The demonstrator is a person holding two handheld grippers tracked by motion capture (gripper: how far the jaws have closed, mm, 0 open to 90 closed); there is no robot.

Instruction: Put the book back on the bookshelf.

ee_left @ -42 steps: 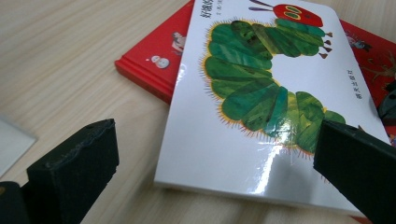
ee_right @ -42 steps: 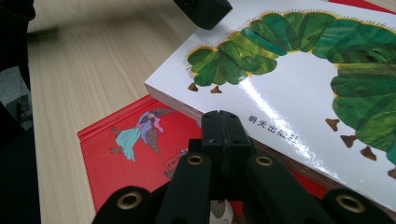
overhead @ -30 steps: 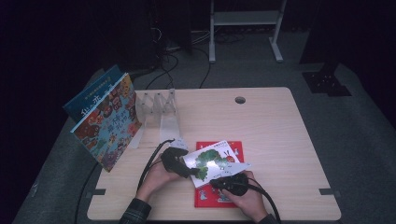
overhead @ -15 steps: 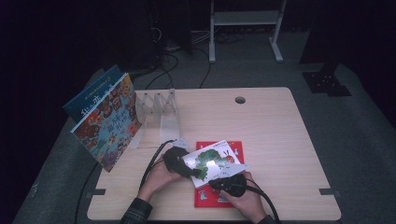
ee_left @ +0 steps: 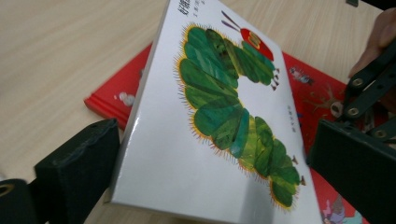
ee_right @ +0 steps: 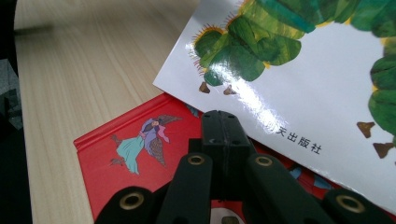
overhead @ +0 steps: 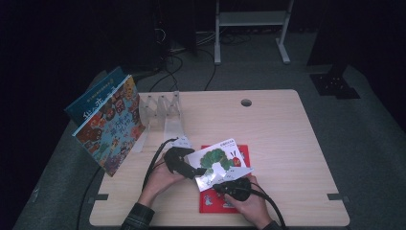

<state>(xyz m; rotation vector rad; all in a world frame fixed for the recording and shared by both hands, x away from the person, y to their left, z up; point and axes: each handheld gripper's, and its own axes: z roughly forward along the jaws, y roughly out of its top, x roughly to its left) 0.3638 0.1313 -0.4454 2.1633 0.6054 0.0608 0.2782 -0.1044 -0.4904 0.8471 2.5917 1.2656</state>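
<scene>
Left hand-held gripper (overhead: pixel 198 171): jaws spread wide around the white caterpillar book (overhead: pixel 218 160), tilted near the counter (overhead: pixel 287 139) front edge
Right hand-held gripper (ee_right: pixel 219 128): jaws pressed together, empty, over the red book (ee_right: pixel 121 154)

Both forearms come in from the near edge, hands low over the surface. The left hand (overhead: pixel 160 178), at the end of a plaid sleeve, holds the left claw (overhead: pixel 191 170) pointing right; in the left gripper view its jaws stand wide apart, one on each side of a white book's near corner. The right hand (overhead: pixel 249 207) holds the right claw (overhead: pixel 221 186) pointing left, its jaws pressed together.
</scene>
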